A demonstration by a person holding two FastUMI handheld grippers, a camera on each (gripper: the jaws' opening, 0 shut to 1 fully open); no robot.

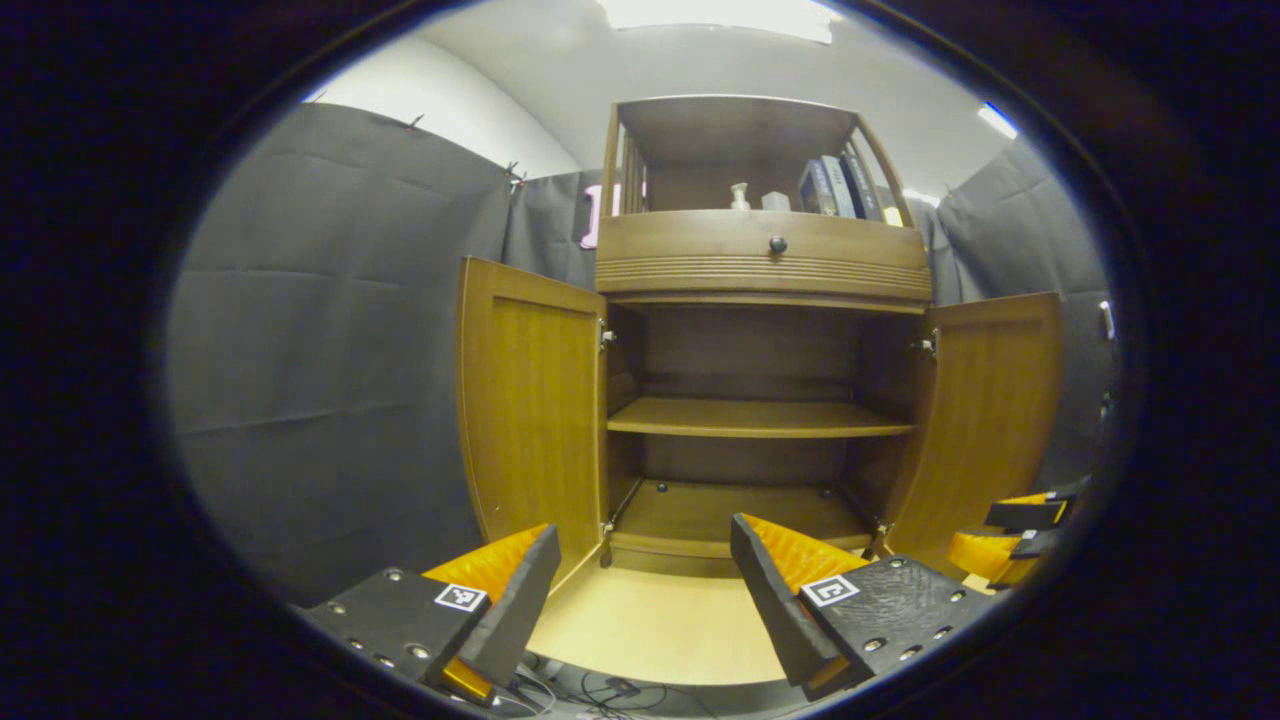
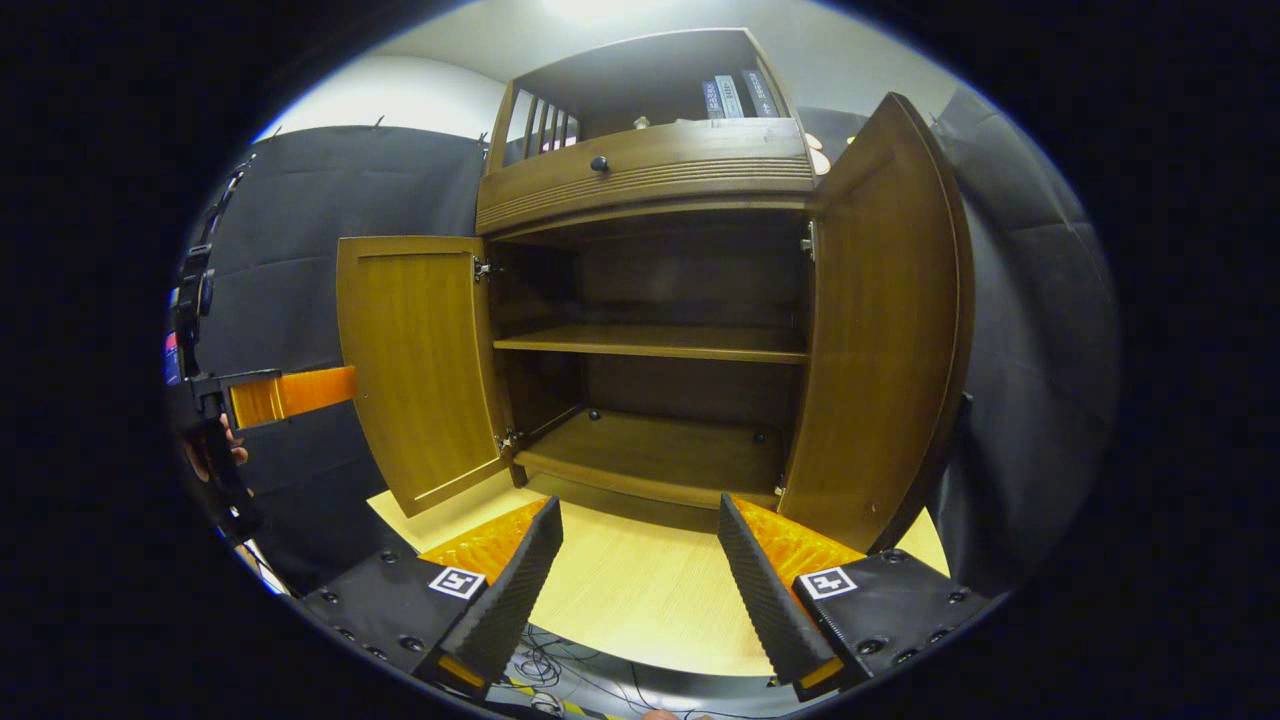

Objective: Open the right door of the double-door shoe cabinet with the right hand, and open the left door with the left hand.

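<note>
- Standing in the middle of the left gripper view, the shoe cabinet has both doors swung wide open, baring a dark inside.
- In that view the left door hangs left of centre and the right door right of centre, each turned outward on its hinges.
- Between the doors a middle shelf runs across, with the bottom board under it; both look bare.
- Above the doors sits a drawer with a round dark knob; over it, in the upper part of the frame, an open shelf holds a few books and a small pale vase.
- The left gripper shows at the bottom of its own view, fingers spread well apart and touching nothing, over the pale wooden floor board.
- The right gripper sits at the bottom of the right gripper view, fingers likewise spread wide and holding nothing; it also appears at the lower right edge of the left gripper view.
- In the right gripper view the right door looms large on the right side, close to the camera, and the left door stands left of centre.
- At the far left edge of the right gripper view, the left gripper points toward the left door's outer edge, near it but apart, with a hand partly seen behind it.
</note>
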